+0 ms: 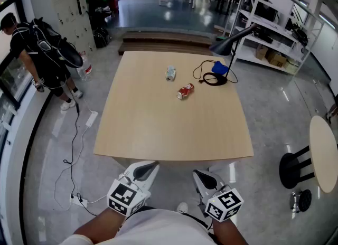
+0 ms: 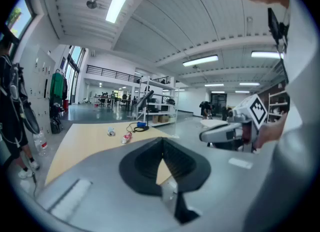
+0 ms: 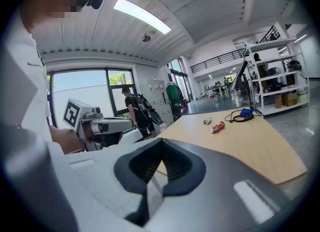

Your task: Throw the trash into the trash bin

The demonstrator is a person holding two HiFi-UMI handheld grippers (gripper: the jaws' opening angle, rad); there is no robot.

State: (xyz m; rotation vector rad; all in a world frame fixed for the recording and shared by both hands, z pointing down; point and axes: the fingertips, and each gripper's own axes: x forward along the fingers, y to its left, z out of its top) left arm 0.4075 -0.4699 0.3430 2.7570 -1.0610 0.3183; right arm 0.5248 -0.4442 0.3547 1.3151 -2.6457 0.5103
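Two trash pieces, one lamp

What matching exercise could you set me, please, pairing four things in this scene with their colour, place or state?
Things:
1. crushed can
2. pale crumpled piece
3. desk lamp
4. left gripper

Descriptions:
A. black, standing at the far right of the table
B. jaws together with nothing in them, held short of the table's near edge
C. red and white, lying near the table's middle
D. whitish with a touch of blue, lying beyond the red thing and a little to its left

Pairs: 1-C, 2-D, 3-A, 4-B
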